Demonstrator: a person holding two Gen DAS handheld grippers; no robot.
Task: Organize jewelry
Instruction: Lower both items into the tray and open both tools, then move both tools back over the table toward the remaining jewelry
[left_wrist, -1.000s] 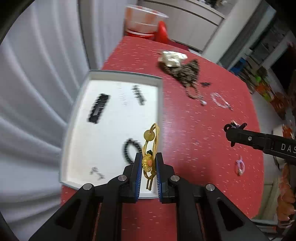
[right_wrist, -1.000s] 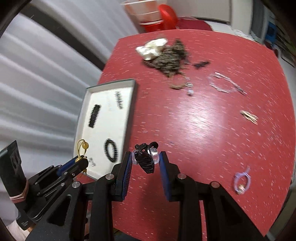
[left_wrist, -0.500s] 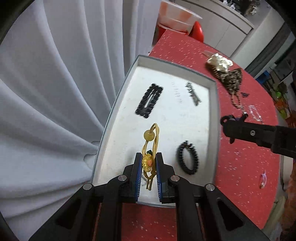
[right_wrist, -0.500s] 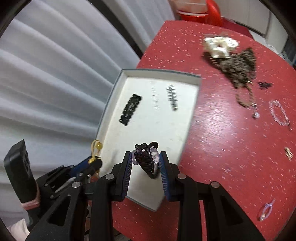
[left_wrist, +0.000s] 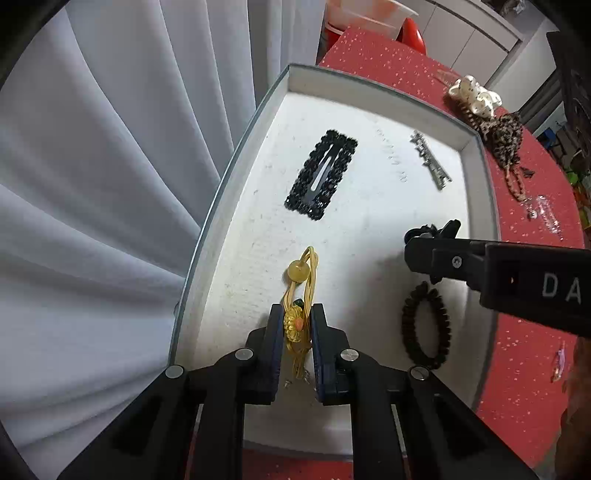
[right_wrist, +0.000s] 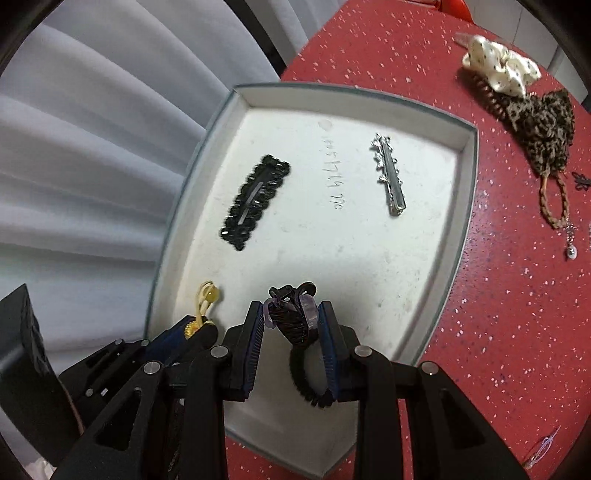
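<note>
A white tray (left_wrist: 236, 173) (right_wrist: 461, 155) lies on the red table. My left gripper (left_wrist: 297, 325) is shut on a yellow hair tie with a flower charm (left_wrist: 300, 295), held just above the tray's near left part. The right gripper (right_wrist: 293, 325) is shut on a dark hair claw with clear purple edges (right_wrist: 291, 317), above the tray's near middle. From the left wrist view the right gripper (left_wrist: 432, 240) reaches in from the right. In the tray lie a black beaded snap clip (left_wrist: 321, 173) (right_wrist: 255, 201), a silver barrette (left_wrist: 428, 158) (right_wrist: 389, 173) and a dark bead bracelet (left_wrist: 424, 325).
A white pleated curtain (left_wrist: 110, 166) hangs left of the tray. On the table's far right lie a cream scrunchie (right_wrist: 502, 68), a leopard-print scrunchie (right_wrist: 543, 125), a braided cord (right_wrist: 554, 199) and a small purple piece (right_wrist: 543, 450). A red chair (left_wrist: 410, 29) stands beyond the table.
Both grippers have moved left and down from over the red table to low over the tray, each still holding its piece. The tray now looks much nearer.
</note>
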